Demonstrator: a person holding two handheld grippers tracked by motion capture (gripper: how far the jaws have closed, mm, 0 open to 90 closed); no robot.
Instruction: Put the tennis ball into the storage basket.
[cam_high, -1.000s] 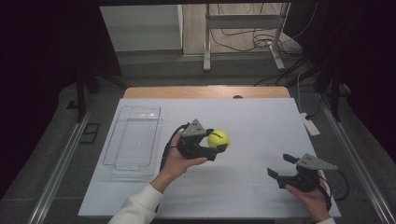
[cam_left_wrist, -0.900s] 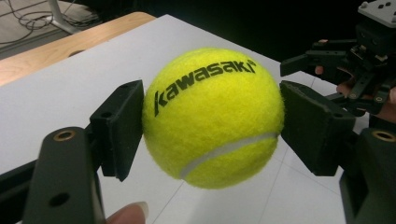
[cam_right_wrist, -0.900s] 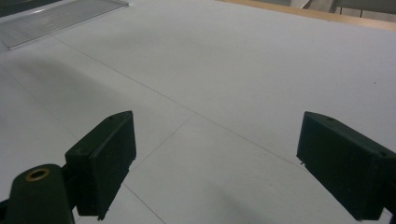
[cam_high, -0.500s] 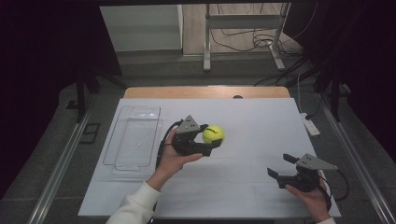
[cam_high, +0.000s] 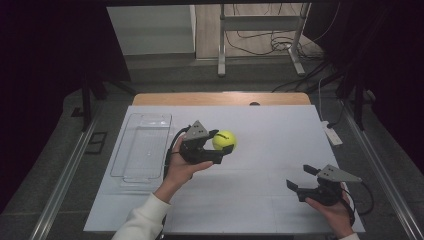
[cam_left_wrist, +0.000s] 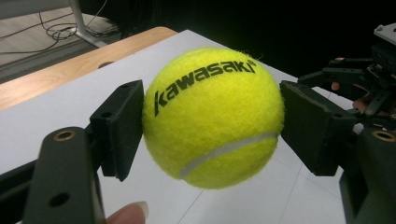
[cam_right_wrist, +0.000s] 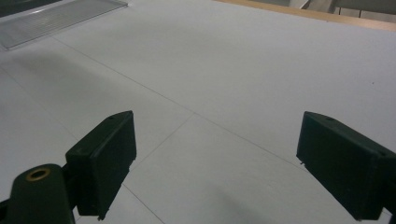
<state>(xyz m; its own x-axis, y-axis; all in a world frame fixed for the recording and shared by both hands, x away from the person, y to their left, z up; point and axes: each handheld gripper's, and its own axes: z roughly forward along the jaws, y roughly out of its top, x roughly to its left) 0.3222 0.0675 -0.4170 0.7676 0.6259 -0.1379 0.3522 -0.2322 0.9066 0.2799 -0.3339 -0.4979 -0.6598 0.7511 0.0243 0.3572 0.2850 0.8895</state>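
I have the left gripper (cam_high: 220, 151) pinching the tennis ball (cam_high: 224, 141) clear above the desk (cam_high: 280, 130), pickup done, with the clear tray (cam_high: 145, 147) behind it probably the drop still left, while my right gripper (cam_high: 300, 178) rests spread, holding nothing.

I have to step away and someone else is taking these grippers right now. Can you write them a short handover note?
Left gripper: shut on the tennis ball, held above the white table, pads on both sides of it.
Right gripper: jaws open with nothing between them, low over the table's near right part.
Clear tray: on the table's left side, nothing in it, just left of the hand with the ball.
Done: the ball is picked up.
Left: probably carrying the ball over to the tray and releasing it there; the right gripper has no part yet.
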